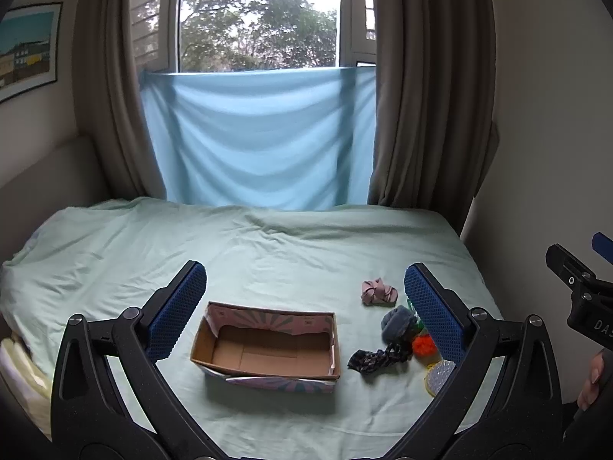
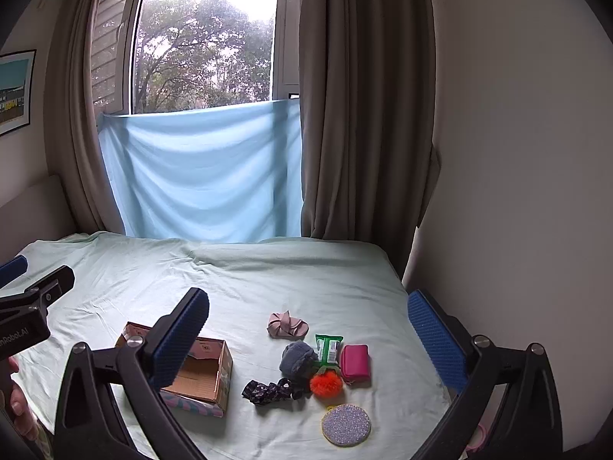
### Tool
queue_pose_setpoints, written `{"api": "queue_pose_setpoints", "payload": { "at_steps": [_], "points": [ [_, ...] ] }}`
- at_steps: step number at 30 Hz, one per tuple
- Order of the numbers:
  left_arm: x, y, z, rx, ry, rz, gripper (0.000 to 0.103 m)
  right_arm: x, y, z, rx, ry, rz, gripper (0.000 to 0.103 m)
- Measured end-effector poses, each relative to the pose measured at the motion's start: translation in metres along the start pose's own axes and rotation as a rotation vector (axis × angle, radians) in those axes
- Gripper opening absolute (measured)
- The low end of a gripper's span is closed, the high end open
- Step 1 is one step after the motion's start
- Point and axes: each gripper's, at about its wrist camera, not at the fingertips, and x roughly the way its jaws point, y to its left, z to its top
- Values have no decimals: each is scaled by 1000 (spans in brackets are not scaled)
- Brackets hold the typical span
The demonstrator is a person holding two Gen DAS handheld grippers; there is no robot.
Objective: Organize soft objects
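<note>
Presently, step in hand: nothing has been picked up; by the look of it the sorting has not begun.
Left gripper [image 1: 305, 299]: spread wide, nothing between its blue pads, held above the bed and framing the box.
Right gripper [image 2: 308, 329]: likewise wide open and empty, looking down on the cluster of small things.
Box [image 1: 268, 373]: open cardboard, patterned paper outside, bare inside; it sits on the green sheet [image 1: 153, 237] to the left of the cluster.
Soft things: pink knotted scrunchie [image 2: 287, 325] farthest back and apart; grey fuzzy scrunchie [image 2: 298, 358] touching the orange pom-pom [image 2: 325, 382]; dark patterned scrunchie [image 2: 268, 391] nearest the box.
Others: green packet [image 2: 328, 349] and pink pouch [image 2: 355, 362] just beside each other; glittery round disc [image 2: 346, 424] nearest the camera.
Next move, as judged: the right gripper would lower onto one loose piece, probably the dark scrunchie, and close over its bulk before carrying it to the box.
Handling: limp fabric will squash and may drag a neighbour along.
</note>
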Motion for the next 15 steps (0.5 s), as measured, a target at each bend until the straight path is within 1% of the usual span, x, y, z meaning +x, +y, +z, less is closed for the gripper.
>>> {"api": "queue_pose_setpoints", "payload": {
  "at_steps": [15],
  "points": [
    [-2,-2,3,11,-10,-11,102,-4,0,-1,4,-8,-14,103]
  ]
}}
